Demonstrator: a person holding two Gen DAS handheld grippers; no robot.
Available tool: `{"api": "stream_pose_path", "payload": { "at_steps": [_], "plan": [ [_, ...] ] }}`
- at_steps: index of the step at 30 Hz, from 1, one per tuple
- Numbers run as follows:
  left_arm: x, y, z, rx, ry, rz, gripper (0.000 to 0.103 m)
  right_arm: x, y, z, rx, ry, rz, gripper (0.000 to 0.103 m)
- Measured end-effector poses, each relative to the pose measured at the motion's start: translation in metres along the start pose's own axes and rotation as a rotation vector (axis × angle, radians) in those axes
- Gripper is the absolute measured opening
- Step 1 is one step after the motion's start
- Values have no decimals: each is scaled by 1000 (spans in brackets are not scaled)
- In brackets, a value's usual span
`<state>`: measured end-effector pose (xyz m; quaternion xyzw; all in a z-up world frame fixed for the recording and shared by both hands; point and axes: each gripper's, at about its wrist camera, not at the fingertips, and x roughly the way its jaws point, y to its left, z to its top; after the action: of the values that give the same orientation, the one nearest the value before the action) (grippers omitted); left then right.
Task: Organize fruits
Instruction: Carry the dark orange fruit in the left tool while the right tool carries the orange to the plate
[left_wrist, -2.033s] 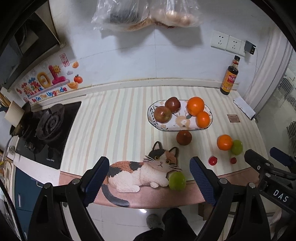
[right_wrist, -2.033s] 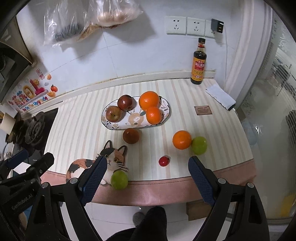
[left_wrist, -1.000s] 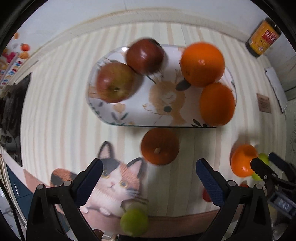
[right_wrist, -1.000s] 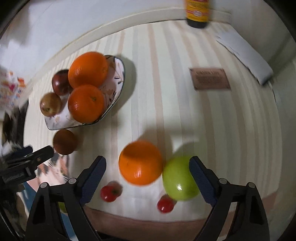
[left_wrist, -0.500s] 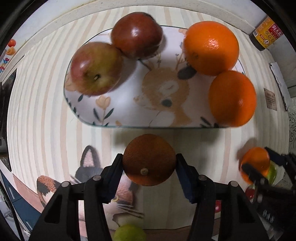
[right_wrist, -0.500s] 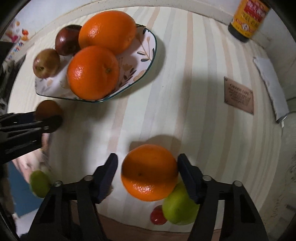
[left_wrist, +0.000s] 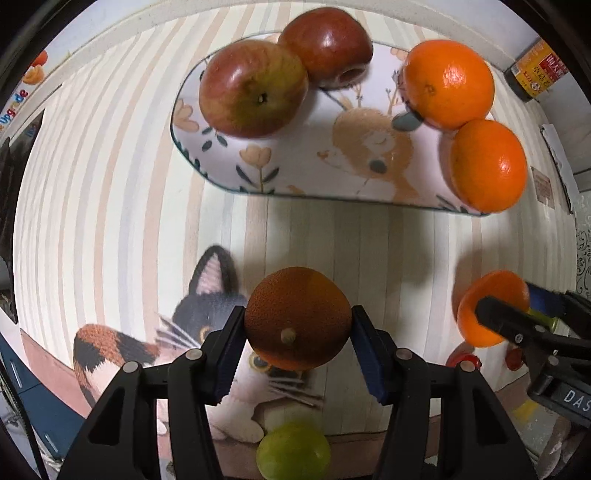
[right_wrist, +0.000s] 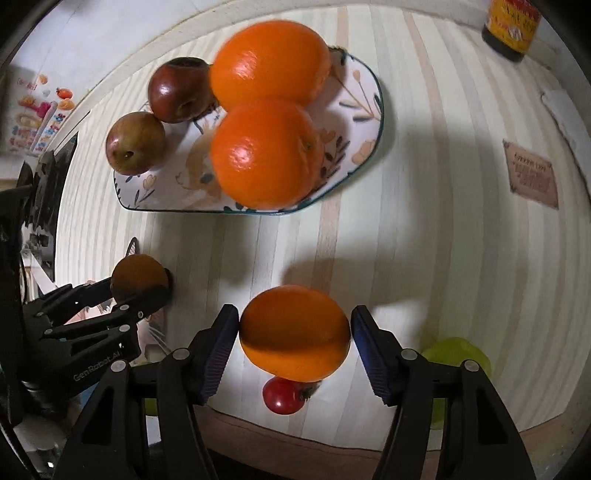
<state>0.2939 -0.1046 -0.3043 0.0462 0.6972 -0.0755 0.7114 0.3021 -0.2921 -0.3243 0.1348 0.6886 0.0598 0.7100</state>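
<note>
My left gripper (left_wrist: 297, 328) is shut on a brown round fruit (left_wrist: 297, 317) and holds it above the counter, in front of the patterned plate (left_wrist: 314, 162). My right gripper (right_wrist: 294, 334) is shut on an orange (right_wrist: 294, 332), lifted above its shadow. The plate (right_wrist: 362, 122) holds two apples (left_wrist: 255, 88) and two oranges (left_wrist: 448, 83). A green fruit (left_wrist: 293, 452) lies by the cat picture near the front edge. Another green fruit (right_wrist: 458, 356) lies behind my right finger.
Small red tomatoes (right_wrist: 284, 395) lie near the counter's front edge. A sauce bottle (right_wrist: 511, 27) stands at the back right by the wall. A brown card (right_wrist: 532, 175) and a white cloth (right_wrist: 565, 114) lie at the right. A gas hob (right_wrist: 48, 184) is at the left.
Both grippers dropped to the counter, closed on their fruits and have lifted them. The brown fruit and the orange are off the counter now.
</note>
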Motion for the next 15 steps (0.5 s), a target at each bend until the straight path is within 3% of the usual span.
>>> {"api": "stream_pose_path", "payload": {
  "at_steps": [7, 10, 15],
  "plan": [
    [1, 19, 8, -53, 17, -74, 53, 16, 6, -7, 18, 44, 10, 68],
    [-2, 33, 5, -58, 8, -72, 53, 17, 14, -9, 28, 14, 20, 62],
    [-15, 40, 10, -42, -11, -69, 53, 9, 29, -7, -11, -42, -36, 61]
  ]
}}
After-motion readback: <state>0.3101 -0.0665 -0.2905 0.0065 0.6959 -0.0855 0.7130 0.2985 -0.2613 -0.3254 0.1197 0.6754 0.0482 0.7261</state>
